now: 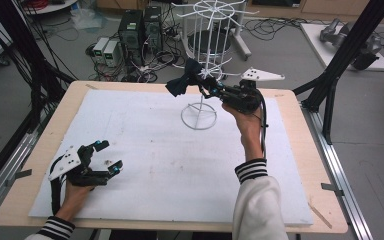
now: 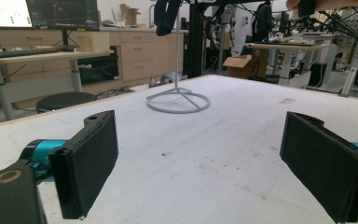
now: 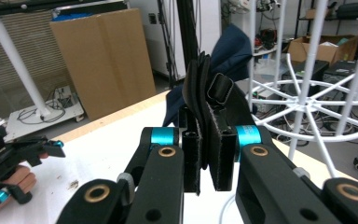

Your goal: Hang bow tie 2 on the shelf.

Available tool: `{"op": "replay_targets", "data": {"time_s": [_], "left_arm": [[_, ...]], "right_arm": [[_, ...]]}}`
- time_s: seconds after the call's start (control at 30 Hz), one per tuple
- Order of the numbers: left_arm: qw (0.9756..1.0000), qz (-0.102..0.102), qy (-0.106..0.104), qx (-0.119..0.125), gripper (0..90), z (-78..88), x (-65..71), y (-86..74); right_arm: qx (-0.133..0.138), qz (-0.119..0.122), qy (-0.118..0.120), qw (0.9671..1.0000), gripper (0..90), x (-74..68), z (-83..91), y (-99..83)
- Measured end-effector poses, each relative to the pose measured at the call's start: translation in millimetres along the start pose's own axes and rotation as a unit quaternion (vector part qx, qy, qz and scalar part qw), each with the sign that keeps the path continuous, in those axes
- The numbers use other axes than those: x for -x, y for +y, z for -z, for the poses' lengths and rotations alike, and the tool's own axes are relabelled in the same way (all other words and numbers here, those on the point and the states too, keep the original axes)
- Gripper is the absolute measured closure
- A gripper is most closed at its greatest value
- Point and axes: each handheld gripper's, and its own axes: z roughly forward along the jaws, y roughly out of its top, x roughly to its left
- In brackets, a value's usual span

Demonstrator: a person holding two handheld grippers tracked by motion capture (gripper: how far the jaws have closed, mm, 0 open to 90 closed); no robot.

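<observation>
I see the light wooden tabletop (image 1: 40, 150) under a white, scuffed foam-like sheet (image 1: 155, 165) that covers most of it. Toward the far edge stands my tall white wire rack (image 1: 203, 65), a thin pole rising from a round ring base, with spoked hoops and hooks above; in the left gripper view its ring base (image 2: 178, 101) lies well ahead on the sheet. My right gripper (image 1: 206, 86) is raised beside the rack's pole, jaws clamped narrow on a dark navy fabric bow tie with a black strap (image 1: 184, 80). The bow hangs in the air just left of the rack, its long axis slanting from upper right to lower left. In the right gripper view the strap and its small black buckle (image 3: 219, 88) rise between the pads, soft cloth behind them. My left gripper (image 1: 109, 156) rests low on the sheet near the front left, well apart, jaws wide with nothing between them.
</observation>
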Motion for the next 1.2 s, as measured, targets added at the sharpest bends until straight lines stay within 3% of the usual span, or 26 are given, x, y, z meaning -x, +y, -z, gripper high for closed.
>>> {"op": "replay_targets", "data": {"time_s": [0.33,0.7,1.2], "left_arm": [[1.0000,0.004,-0.002,0.008,11.9,1.8,-0.1,-3.4],[1.0000,0.004,0.000,0.008,12.0,1.9,0.0,-3.5],[1.0000,0.002,-0.001,0.007,12.0,2.0,0.3,-3.5]], "right_arm": [[-0.003,-0.013,-0.019,0.9997,85.4,6.4,-1.1,-2.9],[-0.014,-0.011,-0.035,0.9992,85.0,5.6,-4.1,-3.8],[-0.035,0.010,-0.060,0.9976,77.3,1.0,-6.3,-3.4]]}}
